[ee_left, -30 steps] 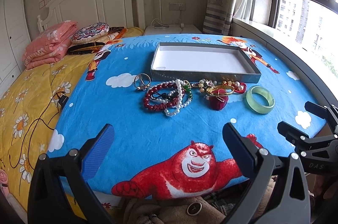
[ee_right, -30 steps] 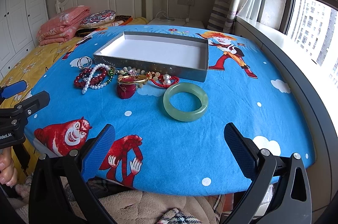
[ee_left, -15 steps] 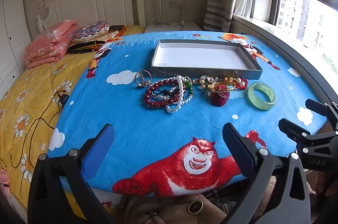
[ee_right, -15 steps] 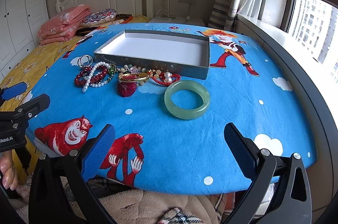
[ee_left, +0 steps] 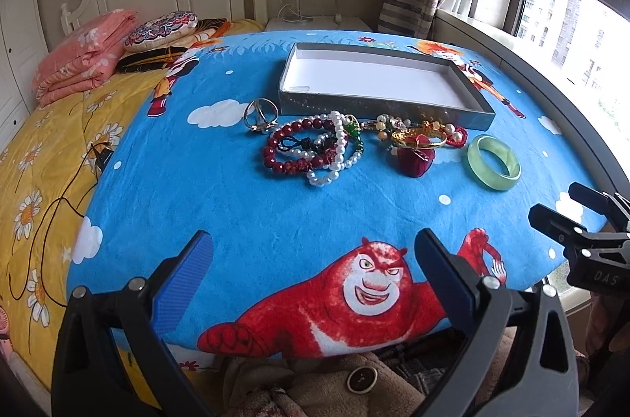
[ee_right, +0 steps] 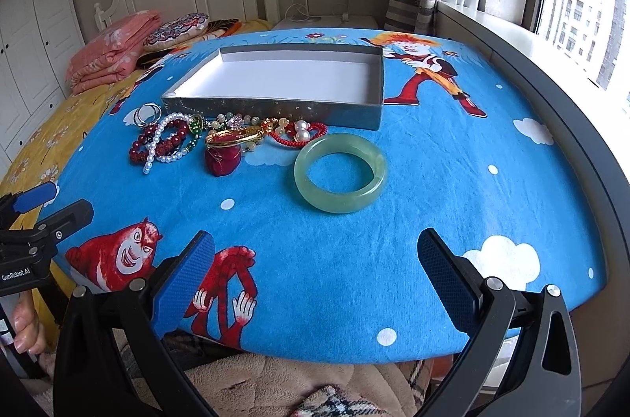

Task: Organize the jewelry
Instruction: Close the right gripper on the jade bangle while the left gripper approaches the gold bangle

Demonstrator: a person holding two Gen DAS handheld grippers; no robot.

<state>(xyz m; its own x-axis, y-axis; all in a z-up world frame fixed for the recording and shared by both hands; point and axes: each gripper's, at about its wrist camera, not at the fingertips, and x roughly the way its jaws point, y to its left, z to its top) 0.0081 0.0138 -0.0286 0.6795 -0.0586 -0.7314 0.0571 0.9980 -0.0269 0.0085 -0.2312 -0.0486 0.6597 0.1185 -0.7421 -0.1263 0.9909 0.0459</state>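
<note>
A shallow grey box [ee_left: 354, 100] [ee_right: 275, 108] with a white inside lies on the blue cartoon cloth. Along its near wall lies jewelry: silver rings [ee_left: 260, 115] [ee_right: 146, 113], red bead and pearl bracelets [ee_left: 311, 151] [ee_right: 165, 145], a gold bangle [ee_left: 419, 137] [ee_right: 234, 137] on a small red box [ee_left: 413, 161] [ee_right: 222, 159], and a green jade bangle [ee_left: 493, 162] [ee_right: 339, 173]. My left gripper [ee_left: 315, 271] is open and empty at the table's near edge. My right gripper [ee_right: 317, 269] is open and empty, in front of the jade bangle.
A bed with a yellow quilt [ee_left: 39, 149] and folded pink bedding [ee_left: 78, 58] lies to the left. A window sill [ee_right: 551, 35] runs along the right. The blue cloth [ee_left: 244, 212] covers the table.
Both grippers have moved slightly forward toward the jewelry, which now looks a little nearer. The jewelry and box have not moved.
</note>
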